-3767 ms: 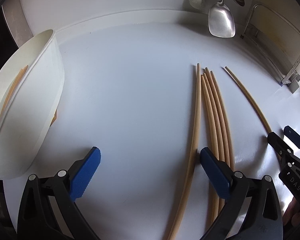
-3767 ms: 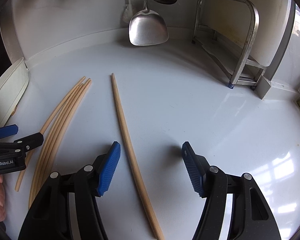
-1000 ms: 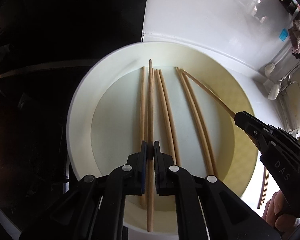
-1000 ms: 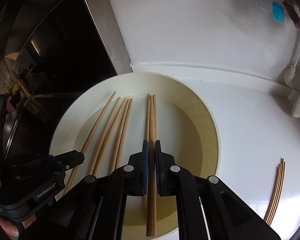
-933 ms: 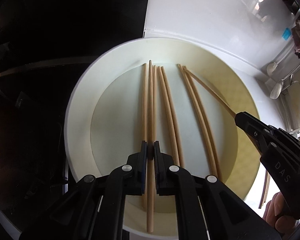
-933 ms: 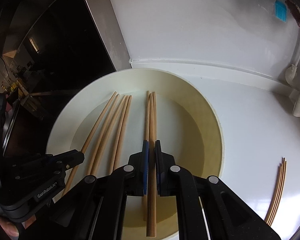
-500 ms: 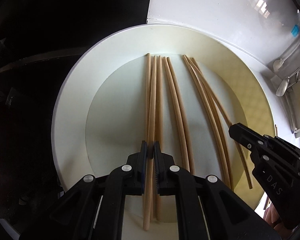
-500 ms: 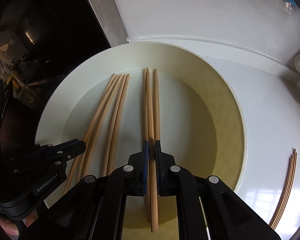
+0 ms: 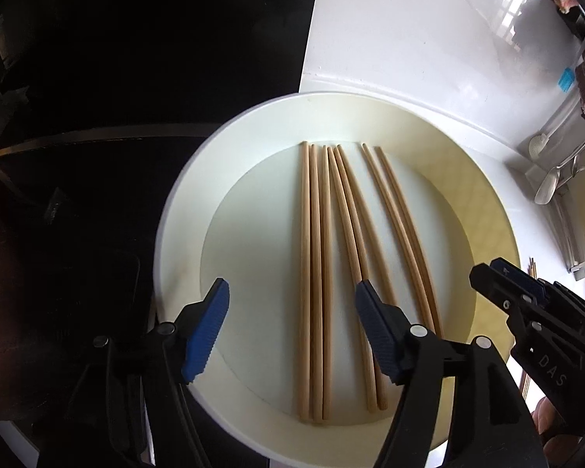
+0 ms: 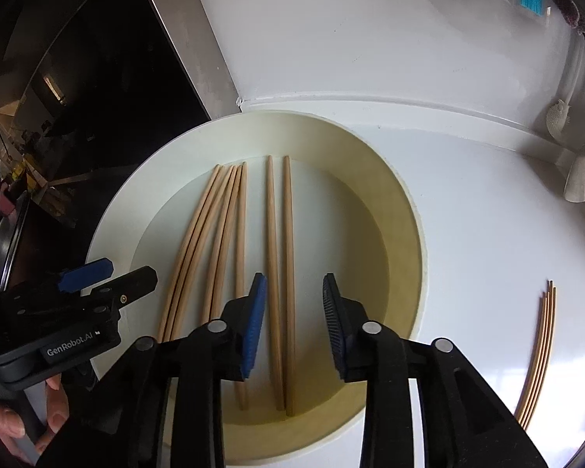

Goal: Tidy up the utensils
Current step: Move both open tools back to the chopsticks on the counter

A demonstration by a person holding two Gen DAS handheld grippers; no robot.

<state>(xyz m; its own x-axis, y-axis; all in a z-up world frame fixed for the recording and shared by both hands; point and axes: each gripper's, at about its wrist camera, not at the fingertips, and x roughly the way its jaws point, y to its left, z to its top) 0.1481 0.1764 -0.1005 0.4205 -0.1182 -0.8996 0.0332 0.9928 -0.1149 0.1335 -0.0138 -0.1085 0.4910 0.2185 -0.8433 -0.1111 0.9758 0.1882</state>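
Note:
A round white basin (image 9: 171,234) (image 10: 109,230) holds several wooden chopsticks (image 9: 314,253) (image 10: 271,214) lying flat, side by side. My left gripper (image 9: 292,331) hangs over the near part of the basin. Its jaws are opening; three chopsticks lie between them on the basin floor, clear of the pads. My right gripper (image 10: 294,325) is over the basin's right half. Its jaws are opening too, and two chopsticks lie loose between them. Each gripper shows in the other's view, the right gripper (image 9: 526,308) and the left gripper (image 10: 82,284).
A thin bundle of chopsticks (image 10: 538,351) lies on the white counter (image 10: 487,214) right of the basin. Spoons (image 9: 546,191) (image 10: 581,179) hang at the back right wall. A dark surface (image 9: 78,156) borders the basin's left side. A hand (image 10: 4,425) grips the left tool.
Both grippers were shut on chopsticks above the basin; both have since opened, and the chopsticks now lie on the basin floor with the others.

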